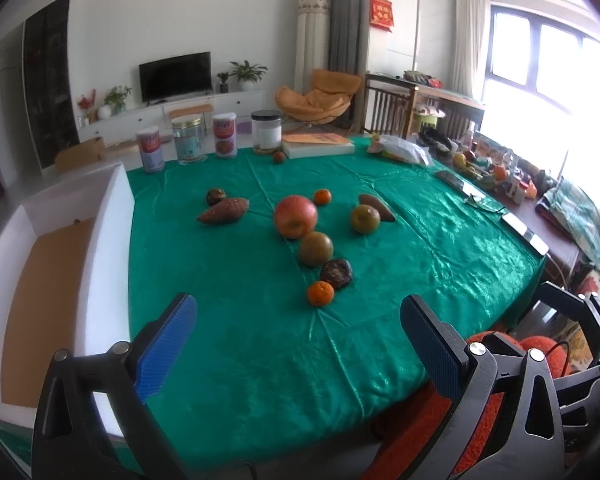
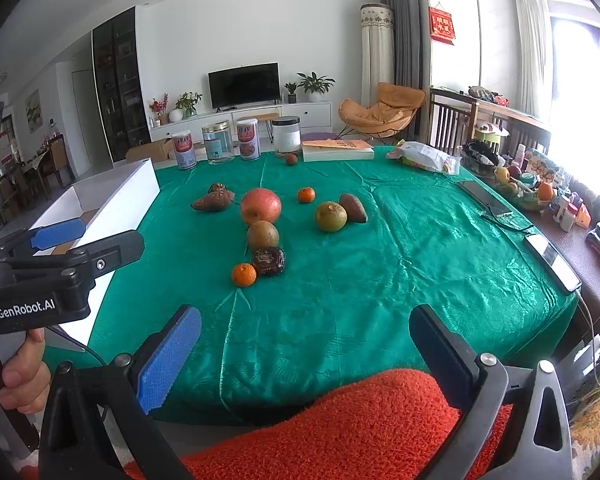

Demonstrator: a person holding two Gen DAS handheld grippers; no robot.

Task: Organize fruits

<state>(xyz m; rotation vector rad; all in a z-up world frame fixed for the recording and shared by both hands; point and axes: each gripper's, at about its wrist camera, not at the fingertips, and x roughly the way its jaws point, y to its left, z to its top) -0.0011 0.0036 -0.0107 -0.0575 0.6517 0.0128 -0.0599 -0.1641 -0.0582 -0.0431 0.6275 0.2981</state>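
Note:
Fruits lie loose on the green tablecloth (image 1: 420, 264): a red apple (image 1: 295, 216) (image 2: 260, 205), two brown-green pears (image 1: 316, 249) (image 1: 365, 219), two small oranges (image 1: 321, 293) (image 1: 322, 196), a dark wrinkled fruit (image 1: 337, 273), a sweet potato (image 1: 224, 211) and another (image 1: 378, 205). A white box (image 1: 100, 216) (image 2: 112, 196) with a brown bottom stands at the table's left. My left gripper (image 1: 298, 320) is open and empty, above the near table edge. My right gripper (image 2: 306, 332) is open and empty, nearer me. The left gripper also shows in the right wrist view (image 2: 88, 236).
Three tins (image 1: 188, 140) and a jar (image 1: 266, 128) stand along the far edge, with a flat box (image 1: 318, 146) and a plastic bag (image 1: 404, 148). Phones (image 1: 524, 232) lie at the right edge. An orange-red cushion (image 2: 340, 420) is below the grippers.

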